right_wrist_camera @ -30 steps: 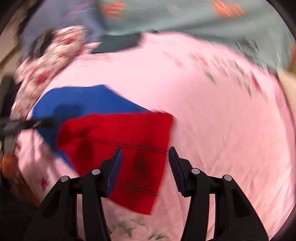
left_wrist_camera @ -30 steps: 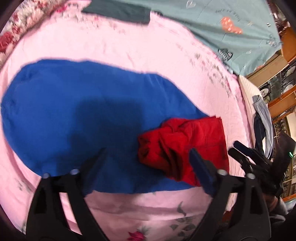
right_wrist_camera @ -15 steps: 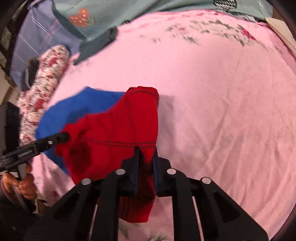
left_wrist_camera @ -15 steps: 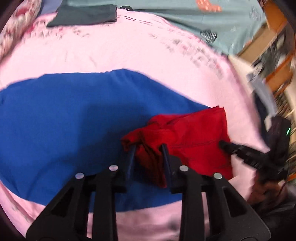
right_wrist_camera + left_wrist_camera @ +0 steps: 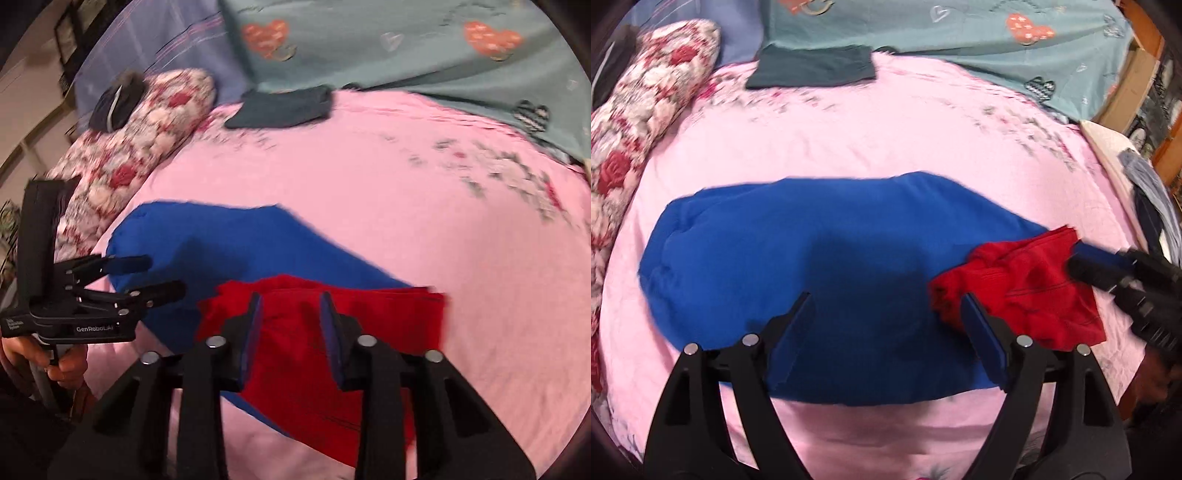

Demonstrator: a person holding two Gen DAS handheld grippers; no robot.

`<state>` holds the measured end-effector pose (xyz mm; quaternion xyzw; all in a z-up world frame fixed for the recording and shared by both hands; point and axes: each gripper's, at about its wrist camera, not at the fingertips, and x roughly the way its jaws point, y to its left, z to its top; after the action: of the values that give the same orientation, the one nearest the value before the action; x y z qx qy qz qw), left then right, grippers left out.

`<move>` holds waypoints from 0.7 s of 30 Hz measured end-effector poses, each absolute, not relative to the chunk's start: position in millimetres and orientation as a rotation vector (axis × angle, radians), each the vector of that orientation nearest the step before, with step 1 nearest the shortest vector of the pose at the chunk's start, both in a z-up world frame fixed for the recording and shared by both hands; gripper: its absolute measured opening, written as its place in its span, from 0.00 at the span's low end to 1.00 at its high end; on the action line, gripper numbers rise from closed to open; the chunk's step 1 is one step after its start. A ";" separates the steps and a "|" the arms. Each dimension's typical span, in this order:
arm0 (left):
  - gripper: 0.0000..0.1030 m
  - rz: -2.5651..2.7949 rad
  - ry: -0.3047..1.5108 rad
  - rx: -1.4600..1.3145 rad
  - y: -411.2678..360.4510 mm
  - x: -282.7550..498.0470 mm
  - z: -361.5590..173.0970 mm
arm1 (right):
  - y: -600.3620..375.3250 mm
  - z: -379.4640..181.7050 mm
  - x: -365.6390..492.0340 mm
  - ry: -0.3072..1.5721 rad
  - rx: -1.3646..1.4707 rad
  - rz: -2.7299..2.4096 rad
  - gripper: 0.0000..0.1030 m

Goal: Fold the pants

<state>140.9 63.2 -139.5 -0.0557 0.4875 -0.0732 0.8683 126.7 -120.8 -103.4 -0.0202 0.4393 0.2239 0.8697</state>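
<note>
I read this as the gap between two folds: the small red cloth pants (image 5: 1027,291) lie bunched on the near right end of the broad blue cloth (image 5: 820,266) spread over the pink bed sheet (image 5: 886,140), and I have just let go of them. My left tool (image 5: 886,325) has just been opening; its jaws stand spread over the blue cloth with nothing between them, the red bundle touching the outside of its right finger. My right tool (image 5: 290,332) has also just been opening and is only part spread, with red cloth showing between its jaws though the pads do not press it. From the left wrist view it sits at the right edge of the pants. The pants look crumpled on their left side and flatter toward the right, with dark stitch lines. Next I judge I must find two clean edges or corners, pinch both, and lay one half squarely over the other
</note>
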 end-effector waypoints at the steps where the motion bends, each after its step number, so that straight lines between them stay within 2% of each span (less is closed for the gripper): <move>1: 0.80 -0.139 1.029 -0.116 65.1 141.0 -141.2 | -105.3 -119.9 130.4 0.984 -0.066 0.500 0.29; 3: 0.82 -0.102 1.053 -0.114 74.0 138.6 -145.2 | -77.6 -160.3 140.2 1.126 -0.161 0.522 0.30; 7: 0.84 -0.043 1.074 -0.122 96.1 135.3 -146.7 | -66.9 -141.4 134.9 1.058 -0.207 0.476 0.33; 9: 0.86 -0.015 1.068 -0.141 113.2 133.4 -146.2 | -68.7 -125.5 129.6 1.001 -0.186 0.487 0.48; 10: 0.87 -0.005 1.070 -0.146 120.9 133.3 -147.3 | -66.0 -117.7 124.2 0.962 -0.200 0.476 0.51; 21: 0.87 -0.105 1.089 -0.233 197.1 150.2 -145.4 | -16.9 -127.6 118.9 0.991 -0.274 0.410 0.51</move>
<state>150.2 197.1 -145.4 -0.1107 0.5165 -0.0500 0.8476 118.9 -16.9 -127.6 -0.1302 0.4707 0.1945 0.8507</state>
